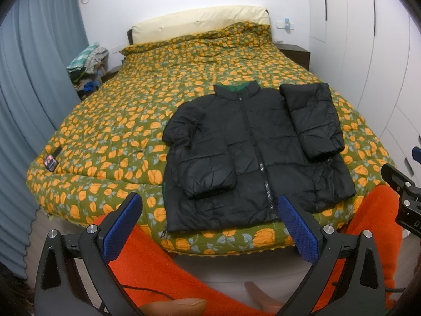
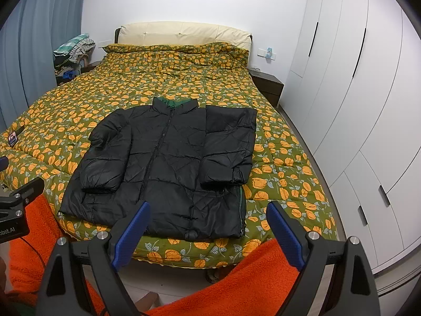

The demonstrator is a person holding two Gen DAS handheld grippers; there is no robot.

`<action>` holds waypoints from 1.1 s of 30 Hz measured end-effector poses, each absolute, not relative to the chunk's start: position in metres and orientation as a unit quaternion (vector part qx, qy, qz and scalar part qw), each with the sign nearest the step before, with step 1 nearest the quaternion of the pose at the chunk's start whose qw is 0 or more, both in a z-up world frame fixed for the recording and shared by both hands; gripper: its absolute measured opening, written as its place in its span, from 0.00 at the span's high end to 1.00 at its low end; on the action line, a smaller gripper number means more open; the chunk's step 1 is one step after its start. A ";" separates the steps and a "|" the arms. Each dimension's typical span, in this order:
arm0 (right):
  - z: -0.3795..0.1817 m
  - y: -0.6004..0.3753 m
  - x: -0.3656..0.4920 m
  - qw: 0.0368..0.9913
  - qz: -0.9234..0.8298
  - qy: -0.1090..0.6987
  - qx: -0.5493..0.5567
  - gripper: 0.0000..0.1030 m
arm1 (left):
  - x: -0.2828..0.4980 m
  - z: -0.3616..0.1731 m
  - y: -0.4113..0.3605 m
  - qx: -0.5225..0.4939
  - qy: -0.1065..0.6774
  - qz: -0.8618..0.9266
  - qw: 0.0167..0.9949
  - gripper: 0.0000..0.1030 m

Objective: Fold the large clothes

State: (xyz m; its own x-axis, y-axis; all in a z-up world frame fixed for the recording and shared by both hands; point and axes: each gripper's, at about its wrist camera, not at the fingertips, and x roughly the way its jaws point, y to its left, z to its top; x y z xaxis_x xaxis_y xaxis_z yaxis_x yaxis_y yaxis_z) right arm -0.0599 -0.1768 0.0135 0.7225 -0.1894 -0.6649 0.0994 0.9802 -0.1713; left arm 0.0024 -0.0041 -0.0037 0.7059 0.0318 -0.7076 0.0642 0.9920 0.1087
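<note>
On the quilted floral bedspread (image 2: 79, 100), a puffy black jacket (image 2: 168, 163) lies flat, apparently zipped; both hand-held grippers gape empty.

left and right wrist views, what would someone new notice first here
A black puffer jacket lies zipped and face up near the foot of the bed, both sleeves folded in over its front. Under it, a green quilt with orange flowers covers the whole bed. In the foreground the left gripper and right gripper are both open, short of the jacket's hem, above bright orange fleece.
</note>
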 end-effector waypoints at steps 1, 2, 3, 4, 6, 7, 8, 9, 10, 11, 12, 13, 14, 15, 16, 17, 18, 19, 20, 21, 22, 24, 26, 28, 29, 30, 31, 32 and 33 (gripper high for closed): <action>0.013 -0.177 -0.060 0.926 -0.077 0.365 -0.061 0.11 | 0.002 -0.004 -0.004 0.063 0.383 -0.009 0.921 0.00; 0.013 -0.177 -0.060 0.926 -0.077 0.365 -0.061 0.11 | 0.002 -0.004 -0.004 0.062 0.383 -0.009 0.921 0.00; 0.013 -0.177 -0.060 0.926 -0.078 0.365 -0.061 0.11 | 0.002 -0.004 -0.004 0.063 0.384 -0.009 0.921 0.00; 0.013 -0.177 -0.060 0.926 -0.078 0.365 -0.062 0.11 | 0.002 -0.004 -0.004 0.063 0.384 -0.009 0.921 0.00; 0.014 -0.177 -0.060 0.926 -0.077 0.365 -0.061 0.11 | 0.002 -0.004 -0.003 0.063 0.384 -0.009 0.921 0.00; 0.013 -0.177 -0.060 0.926 -0.078 0.365 -0.061 0.11 | 0.002 -0.004 -0.004 0.063 0.384 -0.009 0.921 0.00; 0.013 -0.177 -0.060 0.926 -0.078 0.365 -0.061 0.11 | 0.002 -0.004 -0.004 0.063 0.384 -0.009 0.921 0.00; 0.013 -0.177 -0.060 0.926 -0.078 0.365 -0.061 0.11 | 0.002 -0.004 -0.004 0.063 0.384 -0.009 0.921 0.00; 0.014 -0.177 -0.060 0.926 -0.078 0.365 -0.061 0.11 | 0.002 -0.004 -0.004 0.063 0.384 -0.009 0.921 0.00; 0.014 -0.177 -0.060 0.926 -0.077 0.365 -0.061 0.11 | 0.002 -0.004 -0.004 0.063 0.384 -0.009 0.921 0.00; 0.013 -0.177 -0.060 0.926 -0.077 0.365 -0.061 0.11 | 0.002 -0.004 -0.004 0.063 0.384 -0.009 0.921 0.00; 0.014 -0.177 -0.060 0.926 -0.078 0.365 -0.061 0.11 | 0.002 -0.004 -0.004 0.063 0.383 -0.009 0.921 0.00; 0.014 -0.177 -0.060 0.926 -0.077 0.365 -0.061 0.11 | 0.002 -0.004 -0.005 0.063 0.383 -0.008 0.921 0.00; 0.013 -0.177 -0.060 0.926 -0.077 0.365 -0.061 0.11 | 0.002 -0.004 -0.004 0.063 0.383 -0.008 0.921 0.00; 0.014 -0.177 -0.060 0.926 -0.078 0.365 -0.061 0.11 | 0.003 -0.004 -0.004 0.063 0.384 -0.008 0.921 0.00; 0.014 -0.177 -0.060 0.926 -0.078 0.365 -0.061 0.11 | 0.002 -0.004 -0.004 0.063 0.385 -0.009 0.921 0.00; 0.014 -0.177 -0.060 0.926 -0.077 0.365 -0.061 0.11 | 0.002 -0.004 -0.004 0.064 0.387 -0.008 0.920 0.00; 0.013 -0.177 -0.061 0.927 -0.076 0.363 -0.060 0.11 | 0.003 -0.005 -0.005 0.066 0.388 -0.008 0.919 0.00; 0.012 -0.178 -0.061 0.927 -0.076 0.362 -0.058 0.11 | 0.003 -0.005 -0.005 0.067 0.389 -0.008 0.919 0.00; 0.011 -0.179 -0.062 0.927 -0.075 0.362 -0.056 0.11 | 0.002 -0.005 -0.004 0.068 0.389 -0.007 0.919 0.00; 0.009 -0.179 -0.062 0.927 -0.074 0.364 -0.055 0.11 | 0.003 -0.006 -0.005 0.067 0.389 -0.007 0.919 0.00; 0.007 -0.179 -0.061 0.926 -0.074 0.367 -0.053 0.11 | 0.002 -0.006 -0.004 0.067 0.388 -0.006 0.919 0.00; 0.006 -0.178 -0.059 0.925 -0.073 0.370 -0.056 0.11 | 0.003 -0.006 -0.004 0.067 0.388 -0.005 0.919 0.00; 0.005 -0.176 -0.059 0.925 -0.072 0.370 -0.058 0.11 | 0.005 -0.006 -0.004 0.067 0.389 -0.004 0.919 0.00; 0.007 -0.176 -0.058 0.924 -0.071 0.370 -0.059 0.11 | 0.006 -0.006 -0.004 0.067 0.390 -0.004 0.919 0.00; 0.007 -0.175 -0.057 0.924 -0.070 0.370 -0.060 0.11 | 0.006 -0.007 -0.003 0.066 0.390 -0.004 0.918 0.00; 0.008 -0.173 -0.057 0.924 -0.070 0.370 -0.062 0.11 | 0.007 -0.007 -0.004 0.067 0.391 -0.004 0.918 0.00; 0.008 -0.173 -0.057 0.924 -0.069 0.370 -0.062 0.11 | 0.007 -0.007 -0.004 0.067 0.391 -0.004 0.918 0.00; 0.007 -0.172 -0.057 0.924 -0.068 0.371 -0.063 0.11 | 0.008 -0.007 -0.003 0.066 0.391 -0.004 0.918 0.00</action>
